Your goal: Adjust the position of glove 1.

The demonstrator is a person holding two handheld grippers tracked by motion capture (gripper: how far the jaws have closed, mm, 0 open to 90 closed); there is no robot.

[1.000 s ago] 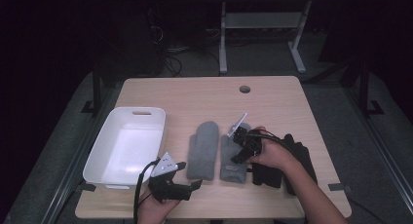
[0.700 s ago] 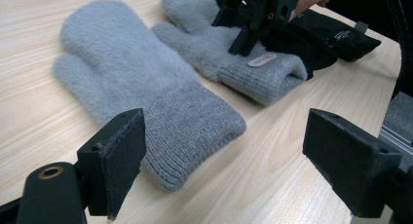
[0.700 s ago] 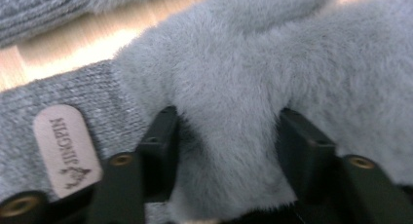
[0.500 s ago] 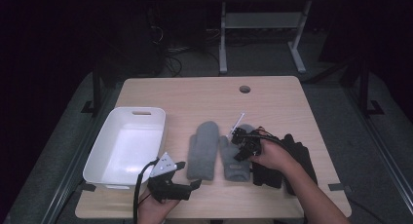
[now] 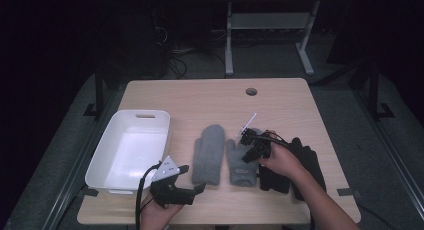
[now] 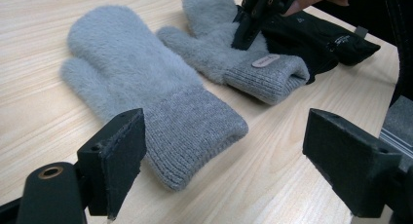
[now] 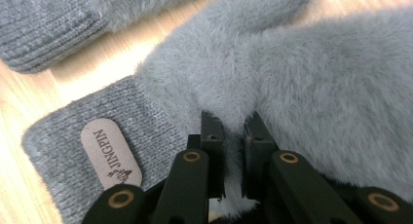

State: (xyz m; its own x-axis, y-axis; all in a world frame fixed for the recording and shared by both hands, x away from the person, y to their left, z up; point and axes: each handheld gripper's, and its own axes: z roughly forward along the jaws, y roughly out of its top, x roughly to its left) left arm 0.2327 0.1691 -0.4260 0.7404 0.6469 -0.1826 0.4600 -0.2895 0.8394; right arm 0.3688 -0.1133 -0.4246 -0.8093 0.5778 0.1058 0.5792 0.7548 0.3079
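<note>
Two fuzzy grey mittens lie side by side on the wooden table, fingers pointing away from me. My right gripper (image 5: 252, 149) is down on the right mitten (image 5: 240, 170), its jaws (image 7: 234, 131) pinched shut on the fluffy fabric just above the ribbed cuff with the tan label (image 7: 111, 153). The left mitten (image 5: 209, 155) lies free, and its cuff (image 7: 44, 24) shows nearby. My left gripper (image 5: 192, 178) hovers at the table's front edge with its jaws wide apart (image 6: 224, 136), facing the left mitten (image 6: 146, 87), the right mitten (image 6: 234, 53) and the right gripper (image 6: 258, 12).
A white plastic bin (image 5: 107, 162) stands at the left of the table. A pair of black gloves (image 5: 305, 160) lies right of the mittens, partly under the right hand; one black glove (image 6: 321, 39) shows behind the right mitten's cuff. A cable hole (image 5: 251, 91) is at the back.
My right gripper has sunk a little onto the right mitten and turned, so its grey plate now shows edge-on. The left gripper has stayed put.
</note>
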